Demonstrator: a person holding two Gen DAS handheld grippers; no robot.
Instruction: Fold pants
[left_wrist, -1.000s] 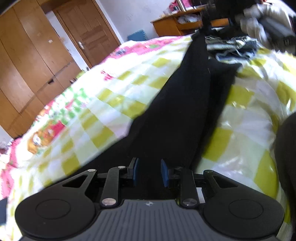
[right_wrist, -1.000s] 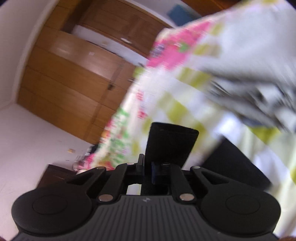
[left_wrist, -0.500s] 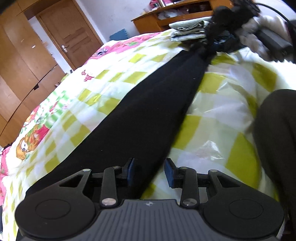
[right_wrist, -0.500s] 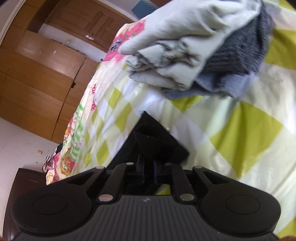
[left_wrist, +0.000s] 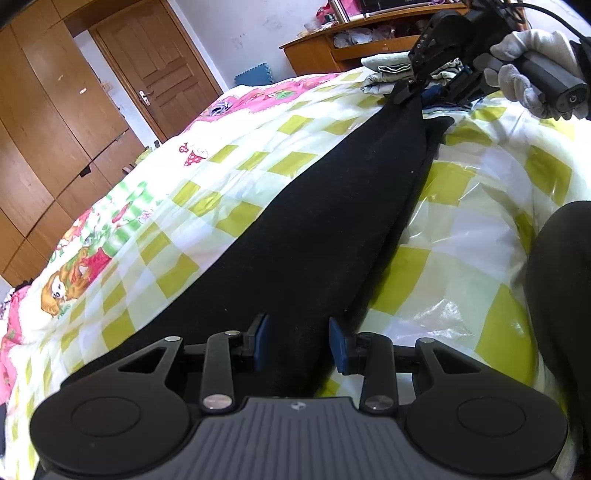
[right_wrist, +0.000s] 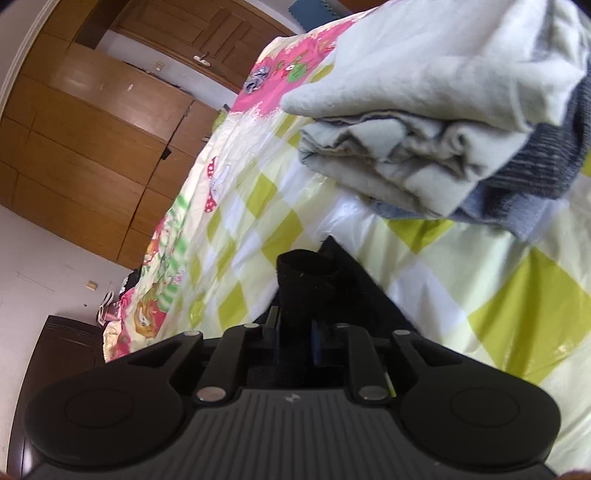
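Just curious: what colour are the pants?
Plain black pants, clearest in the left wrist view.

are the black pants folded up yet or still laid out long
Laid out long: the black pants stretch across the bed, the right claw shut on one end.

Left tongs (left_wrist: 298, 341) wider, pants (left_wrist: 314, 229) flatter

The pants (left_wrist: 332, 206) are matt black cloth with a soft, slightly fuzzy nap. The checked bedspread (left_wrist: 480, 229) has a glossy, crinkled sheen. The wardrobe (left_wrist: 44, 140) is smooth varnished wood. Each tool (left_wrist: 299, 343) is matt black plastic with ribbed housing and metal rivets.
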